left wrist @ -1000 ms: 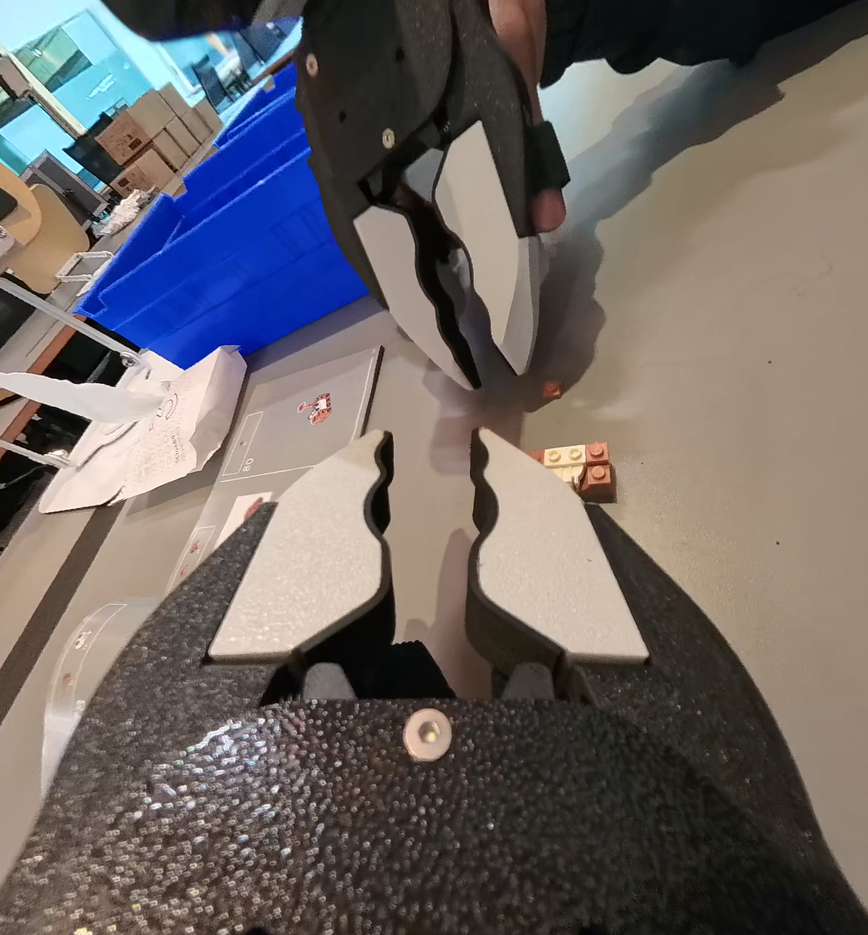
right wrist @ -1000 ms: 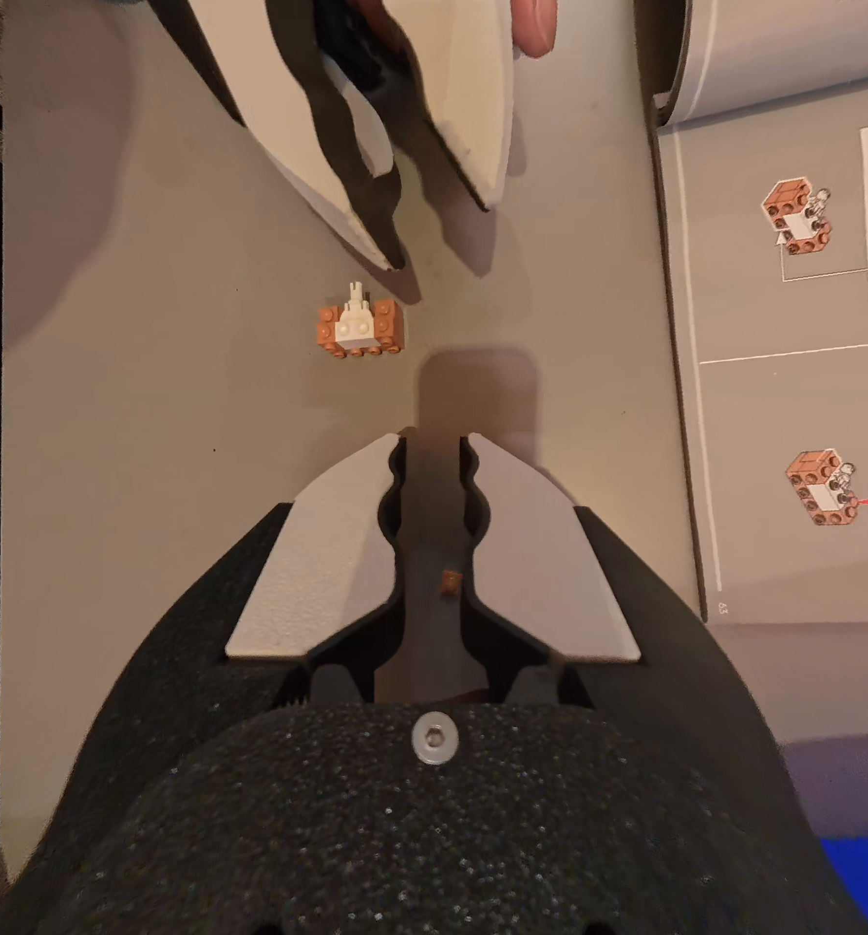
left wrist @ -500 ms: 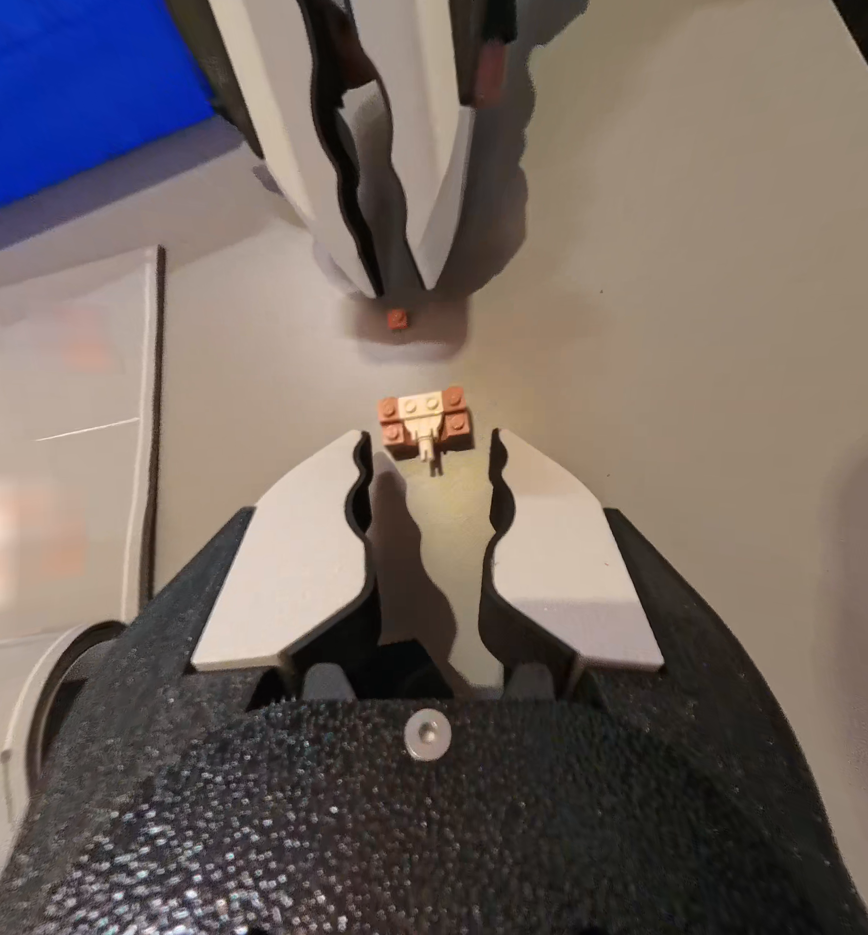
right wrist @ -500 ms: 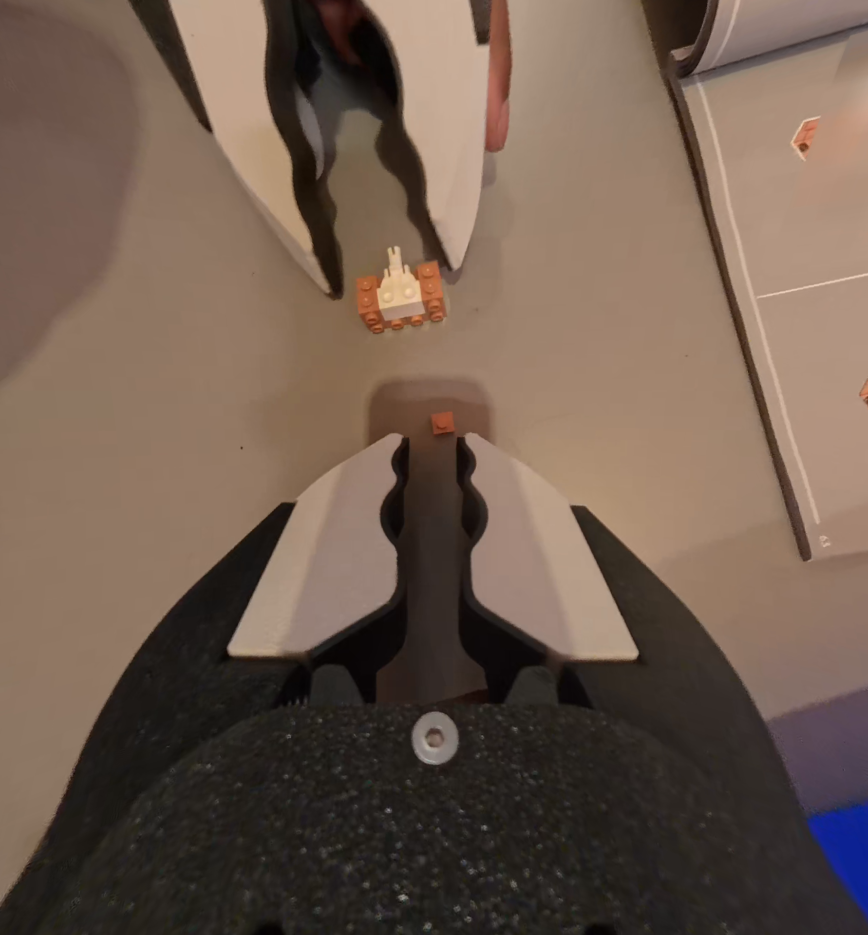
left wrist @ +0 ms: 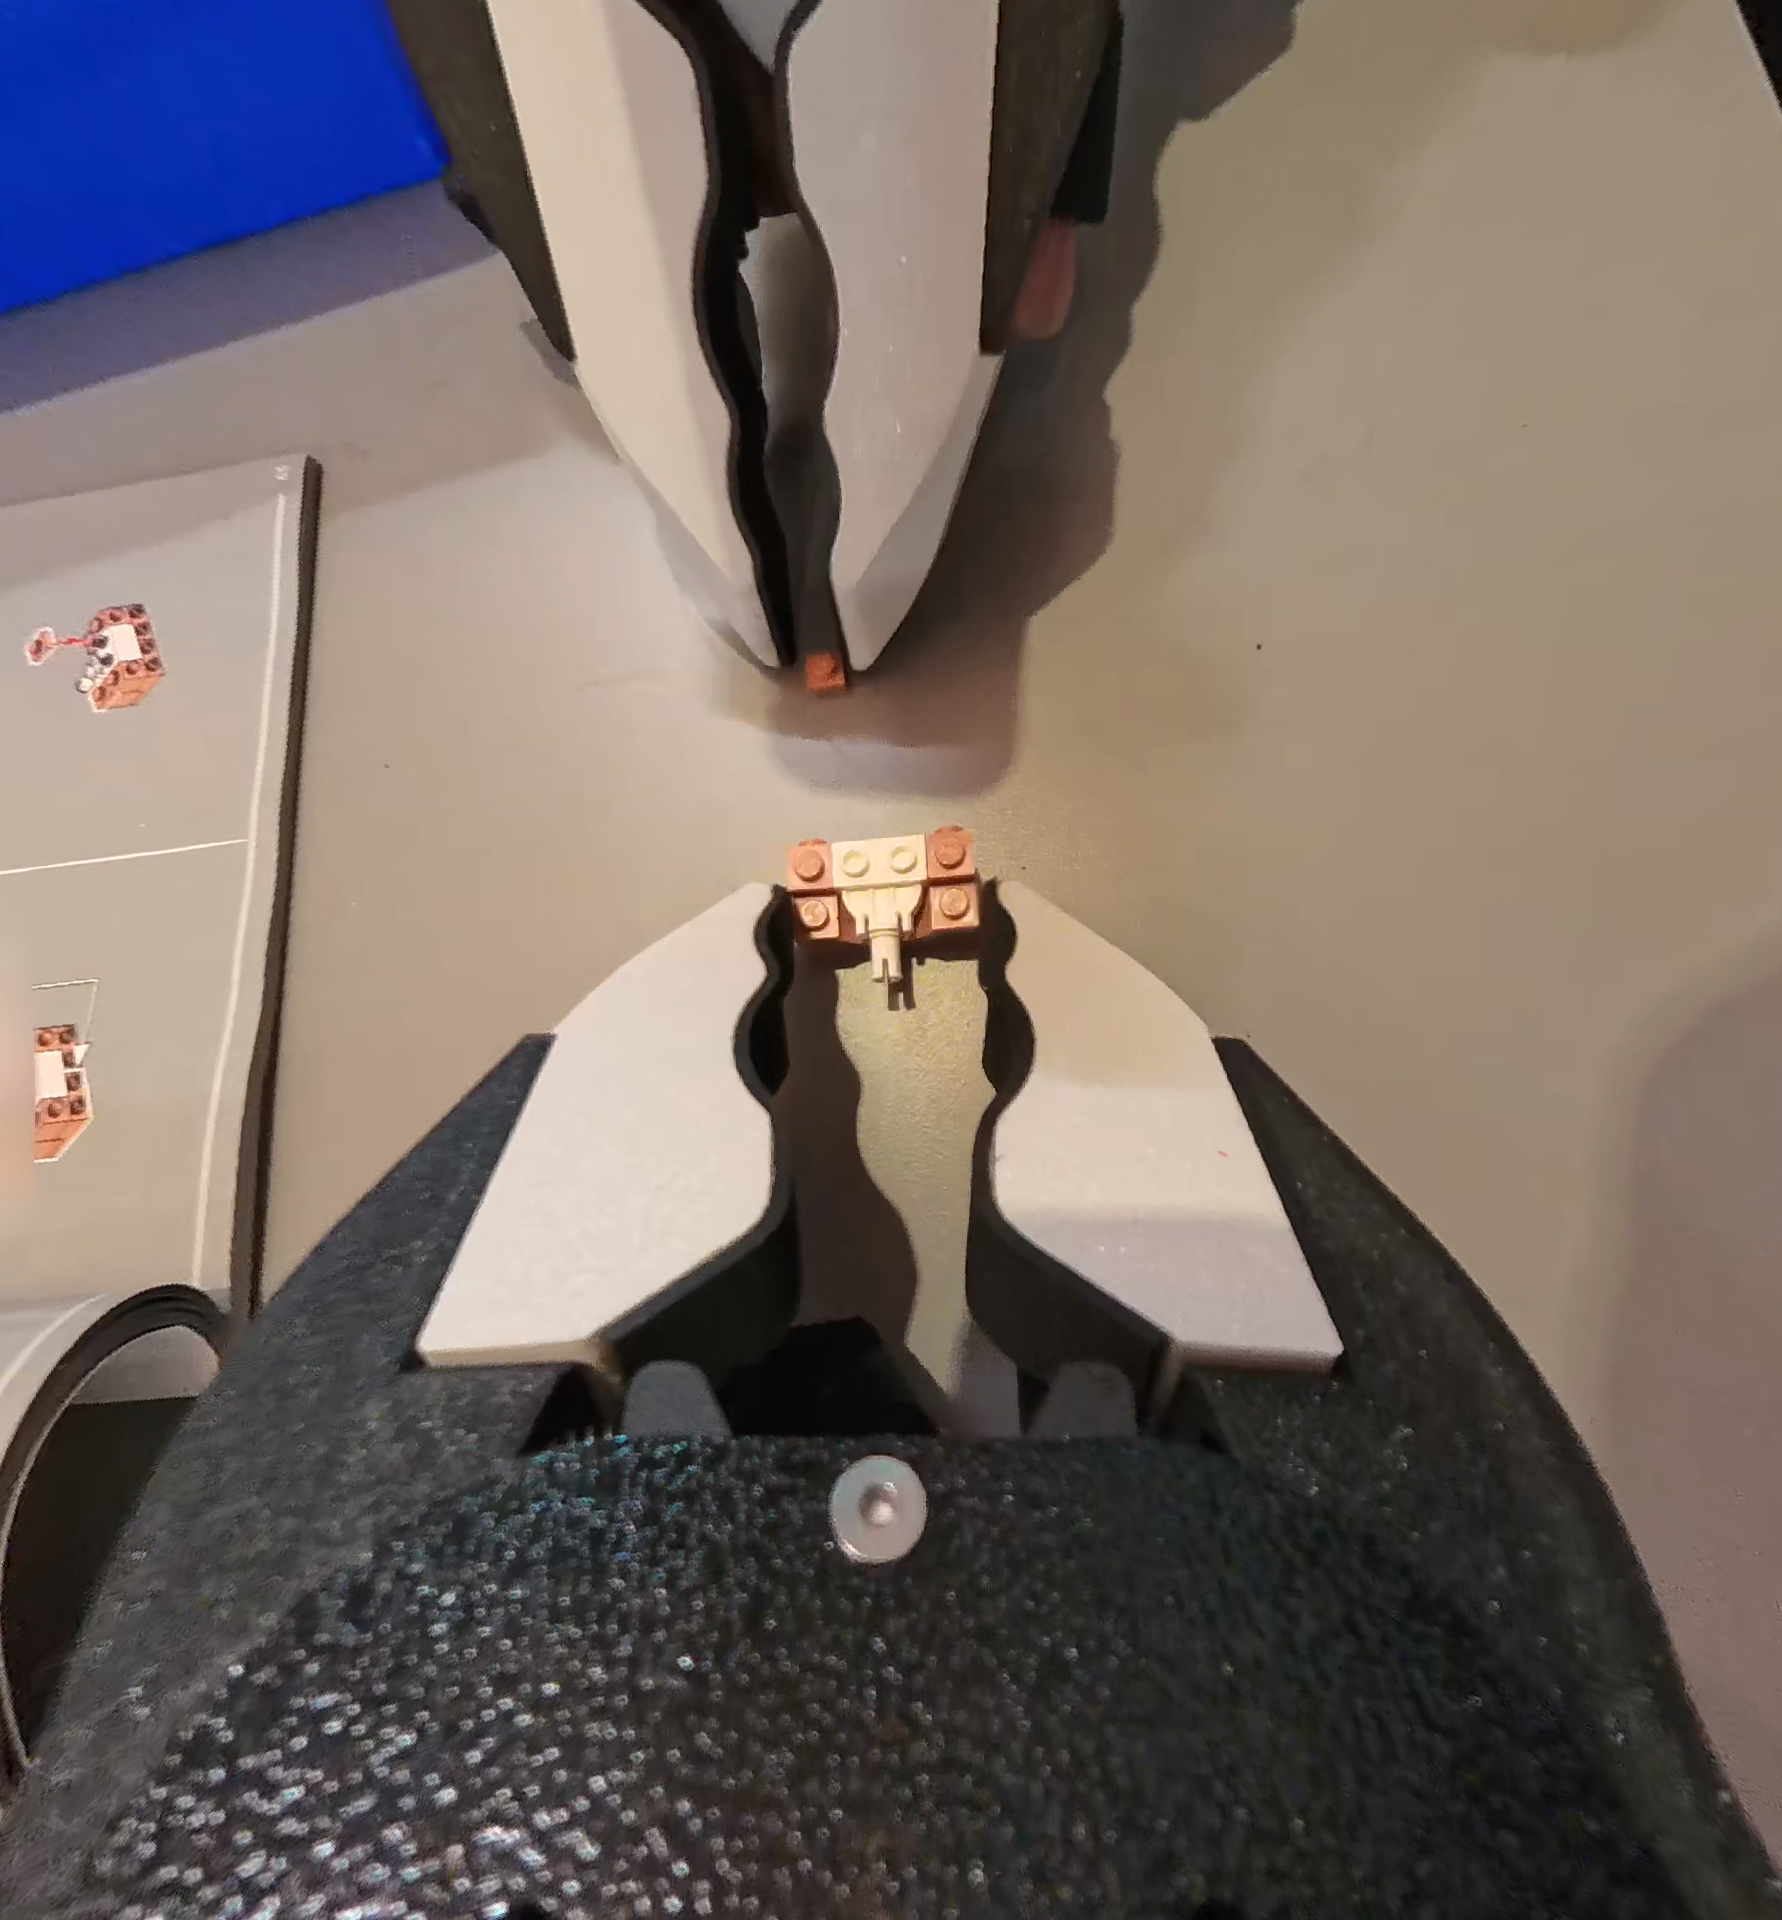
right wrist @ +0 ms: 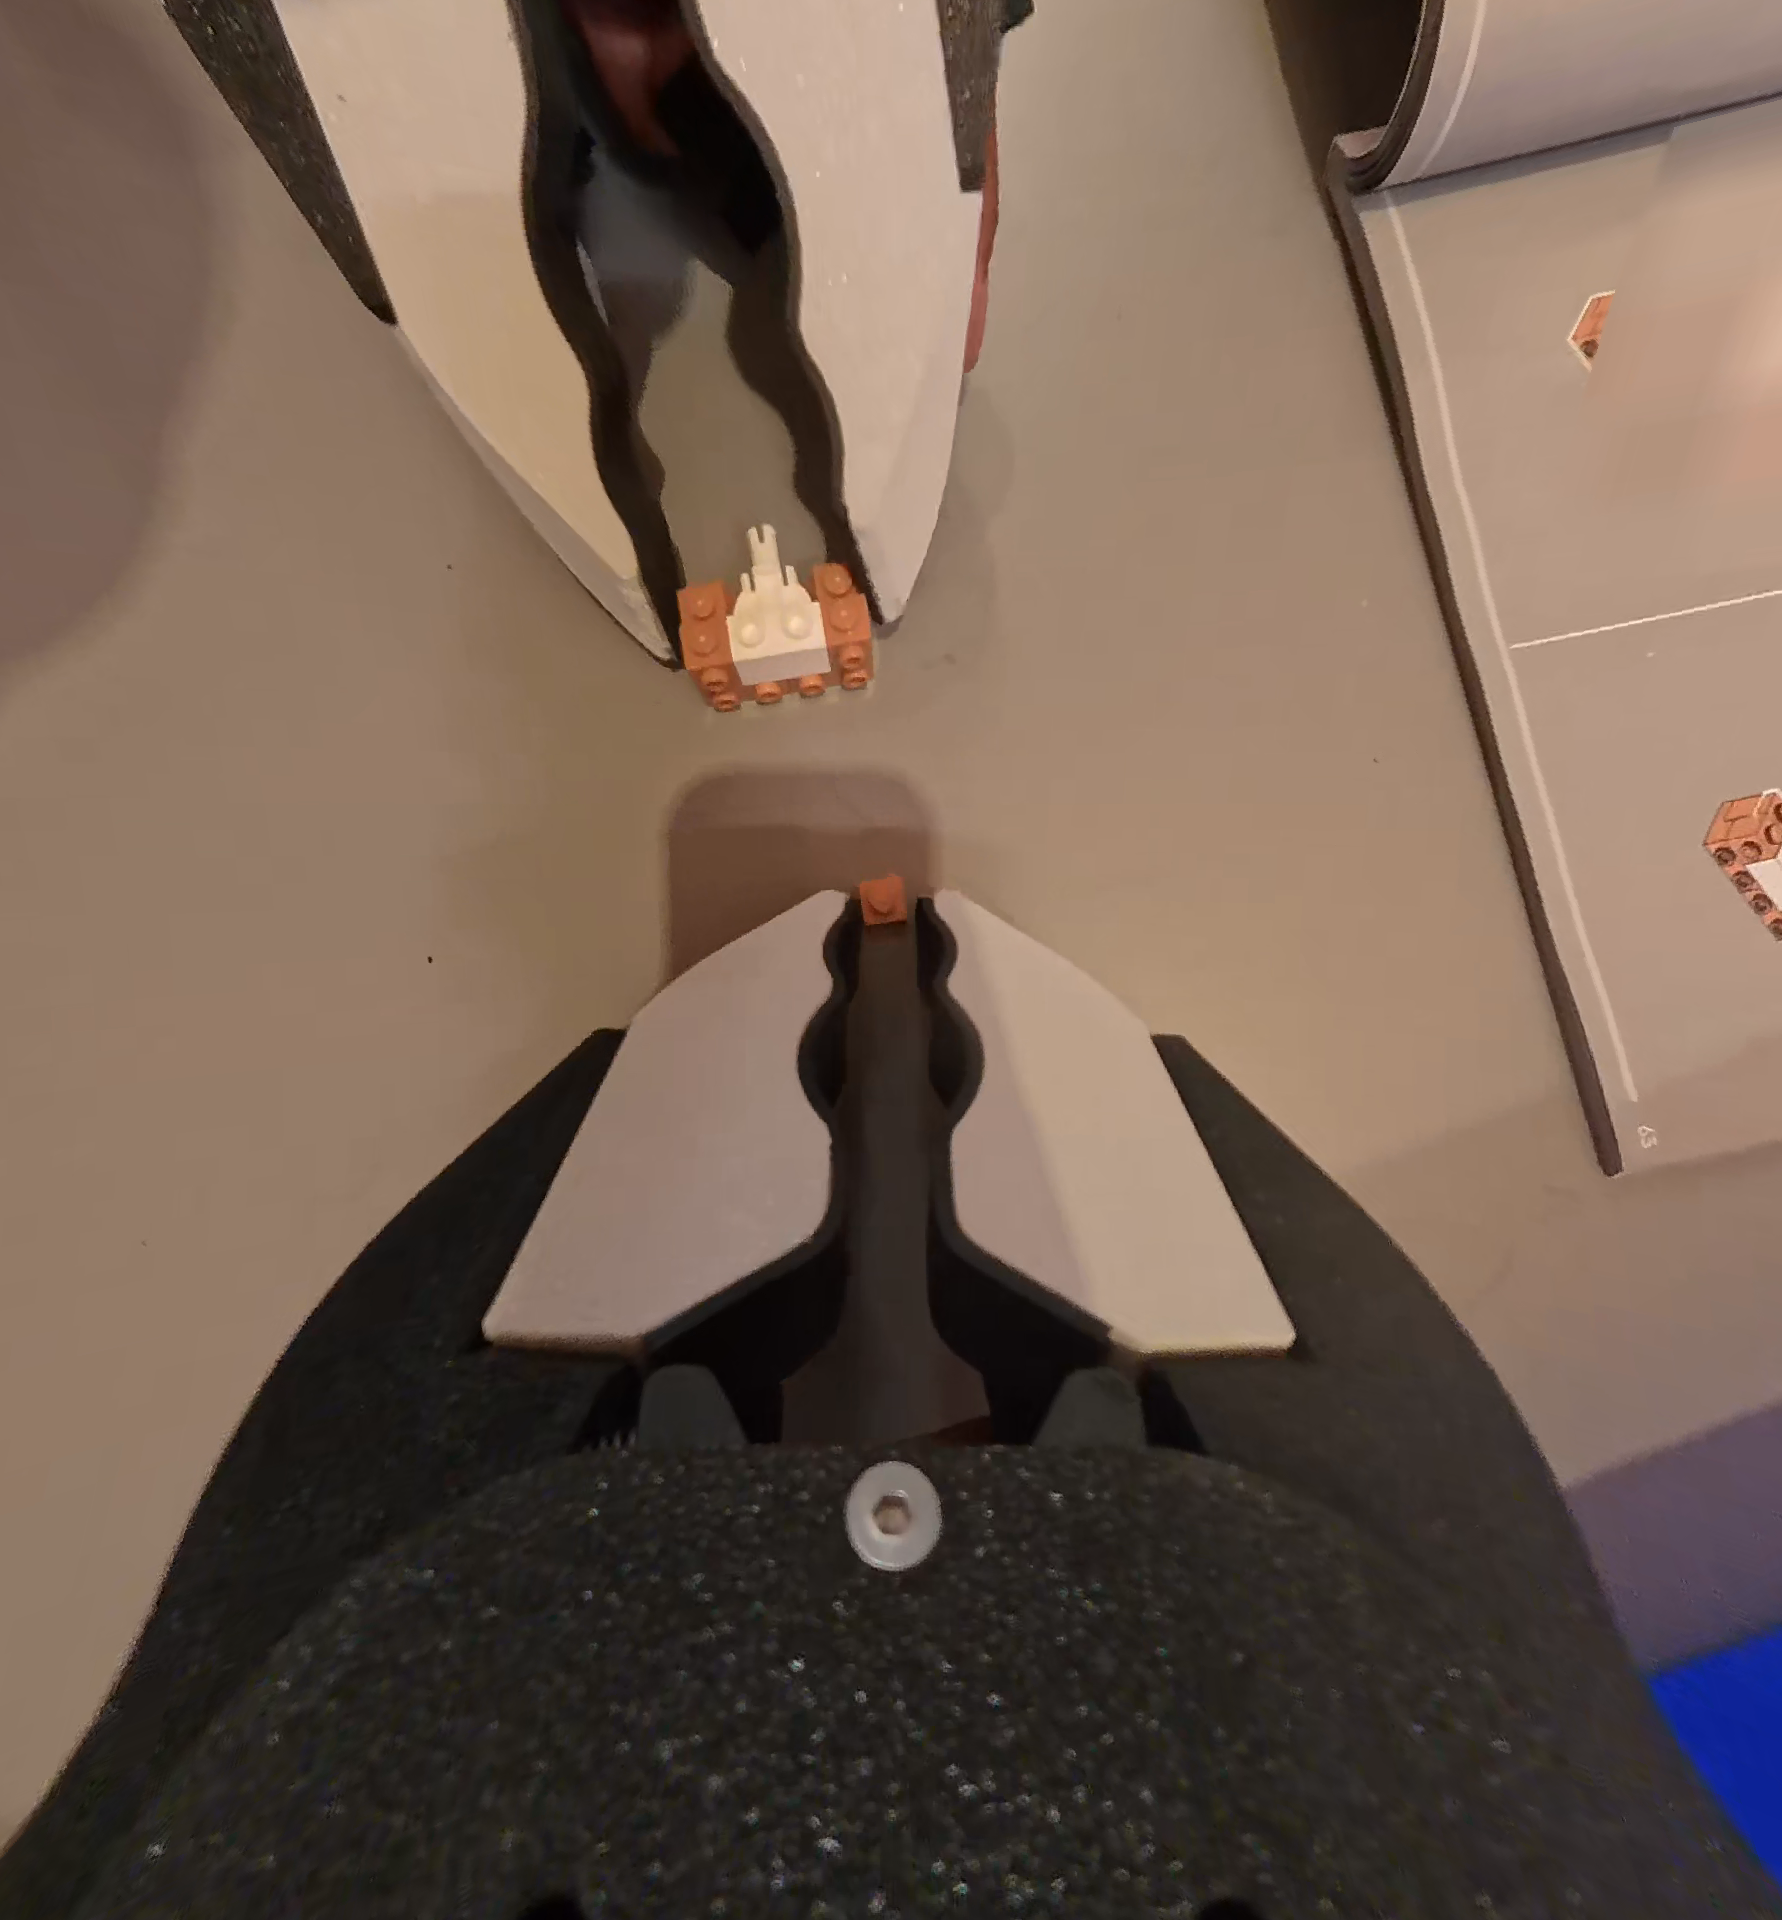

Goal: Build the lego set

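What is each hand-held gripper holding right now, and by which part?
Right hand-held gripper: tiny brown brick, pinched by its sides at the fingertips. Left hand-held gripper: brown-and-white brick assembly, clasped by its two brown ends.

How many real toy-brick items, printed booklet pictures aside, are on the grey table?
2: a small brown one-stud brick at the right gripper's tips, a brown-and-white brick assembly between the left gripper's fingertips; more possibly hidden.
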The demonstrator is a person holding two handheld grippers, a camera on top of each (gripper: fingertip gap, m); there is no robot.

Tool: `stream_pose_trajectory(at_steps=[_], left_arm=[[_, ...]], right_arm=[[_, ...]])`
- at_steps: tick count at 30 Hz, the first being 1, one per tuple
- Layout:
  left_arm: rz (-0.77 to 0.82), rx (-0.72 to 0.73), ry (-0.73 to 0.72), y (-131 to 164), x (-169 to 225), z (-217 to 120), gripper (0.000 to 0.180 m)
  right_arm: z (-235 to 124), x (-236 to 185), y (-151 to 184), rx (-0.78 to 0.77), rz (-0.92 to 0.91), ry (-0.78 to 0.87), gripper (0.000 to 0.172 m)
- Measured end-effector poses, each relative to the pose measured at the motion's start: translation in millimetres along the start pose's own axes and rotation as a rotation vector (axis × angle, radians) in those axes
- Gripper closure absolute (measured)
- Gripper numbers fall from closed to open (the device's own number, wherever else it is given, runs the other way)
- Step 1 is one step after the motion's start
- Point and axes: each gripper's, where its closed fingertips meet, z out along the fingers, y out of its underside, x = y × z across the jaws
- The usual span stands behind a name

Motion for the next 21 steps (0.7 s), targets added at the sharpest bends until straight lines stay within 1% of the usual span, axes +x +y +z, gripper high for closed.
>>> stream_pose_trajectory(at_steps=[7, 14, 18, 21], left_arm=[[-0.008, -0.001, -0.012, -2.0, -1.1, 2.2, 0.147], [-0.028, 0.000, -0.014, -8.2, 2.5, 8.2, 0.147], [-0.044, -0.004, -0.029, -12.3, 3.9, 12.9, 0.146], [-0.058, -0.007, -0.039, -11.1, 1.7, 12.2, 0.140]], right_arm=[[1.3, -2.4, -3.2, 0.012, -0.024, 0.004, 0.164], [-5.7, -10.3, -24.8, 0.136, -0.033, -0.029, 0.164], [-7.0, -13.3, -28.7, 0.156, -0.047, -0.031, 0.164], [-7.2, -13.5, -29.1, 0.160, -0.053, -0.028, 0.164]])
